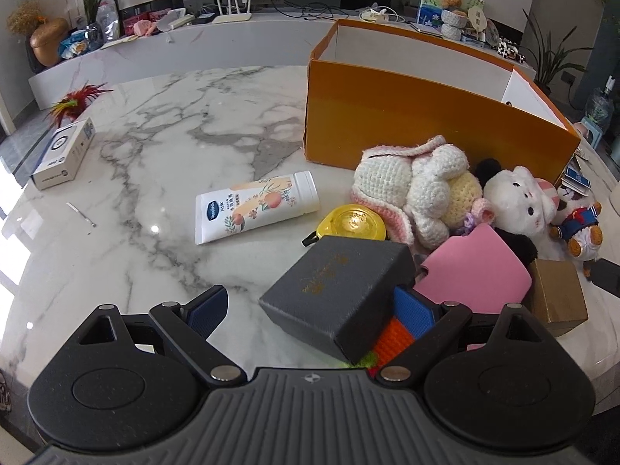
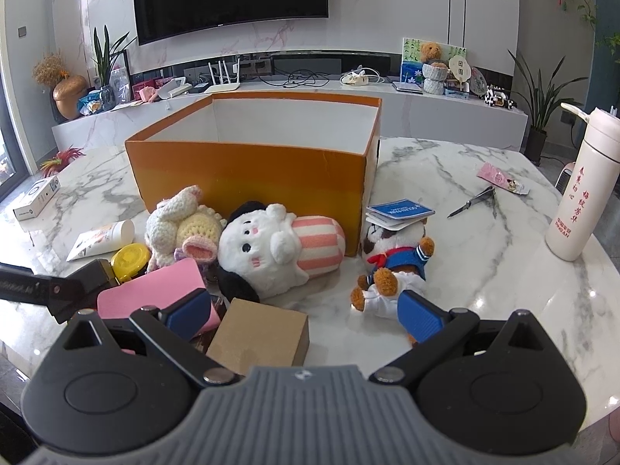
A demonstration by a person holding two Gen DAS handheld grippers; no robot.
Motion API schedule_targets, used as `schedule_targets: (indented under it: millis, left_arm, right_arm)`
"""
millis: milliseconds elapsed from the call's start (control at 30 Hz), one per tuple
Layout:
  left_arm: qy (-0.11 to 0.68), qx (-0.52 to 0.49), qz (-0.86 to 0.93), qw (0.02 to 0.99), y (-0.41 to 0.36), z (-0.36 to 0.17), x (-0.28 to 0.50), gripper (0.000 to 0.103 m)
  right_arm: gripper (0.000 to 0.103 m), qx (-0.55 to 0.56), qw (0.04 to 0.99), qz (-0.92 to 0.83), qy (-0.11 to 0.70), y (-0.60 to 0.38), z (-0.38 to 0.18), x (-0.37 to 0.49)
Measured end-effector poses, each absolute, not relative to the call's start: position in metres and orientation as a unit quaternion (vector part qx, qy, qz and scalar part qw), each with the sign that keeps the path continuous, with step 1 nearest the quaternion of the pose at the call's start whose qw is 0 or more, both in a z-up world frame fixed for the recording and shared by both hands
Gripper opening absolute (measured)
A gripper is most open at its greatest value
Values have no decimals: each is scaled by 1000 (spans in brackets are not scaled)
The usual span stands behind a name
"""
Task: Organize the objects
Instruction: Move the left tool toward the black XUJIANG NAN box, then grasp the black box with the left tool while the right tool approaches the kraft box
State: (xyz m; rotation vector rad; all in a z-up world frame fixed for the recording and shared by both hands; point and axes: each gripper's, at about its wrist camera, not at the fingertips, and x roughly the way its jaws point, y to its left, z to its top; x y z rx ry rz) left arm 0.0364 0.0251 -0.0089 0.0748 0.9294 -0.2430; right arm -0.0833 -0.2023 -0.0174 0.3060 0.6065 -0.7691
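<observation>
Left gripper [image 1: 310, 302] jaws apart astride the grey box [image 1: 337, 290], lower centre: square up before closing; right gripper [image 2: 302, 310] jaws apart, empty

- Your orange box [image 2: 248, 178] stands open-topped at centre frame, white inside.
- The crochet bunny [image 2: 180, 224] and striped plush [image 2: 279, 248] lie against its front wall.
- The sailor bear [image 2: 391, 271] lies at right of centre, blue booklets [image 2: 399, 213] on its head.
- Your grey box [image 1: 337, 290] sits tilted at lower centre, over a colourful cube [image 1: 403, 321].
- The tube [image 1: 255, 205] lies flat mid-frame; the yellow lid [image 1: 352, 223] is beside it.
- The pink case [image 2: 155, 294] and brown box [image 2: 259, 333] sit at lower left.
</observation>
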Motion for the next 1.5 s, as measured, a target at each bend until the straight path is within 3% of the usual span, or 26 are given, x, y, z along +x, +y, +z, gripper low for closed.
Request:
schedule_targets:
  millis: [400,800,1500]
  left_arm:
    - [502,-1,-202,841,30,-27,74,103]
    - [547,-104,-211,804,50,-48,96,103]
    - [523,73,-159,834,16,-51,76,103]
  right_arm:
    - [102,166,870,-362,291,-208,-19,-87]
    - [102,185,865,-358,298,-213,-25,-86]
    - [102,163,863,-327,350,-205,-55,-71]
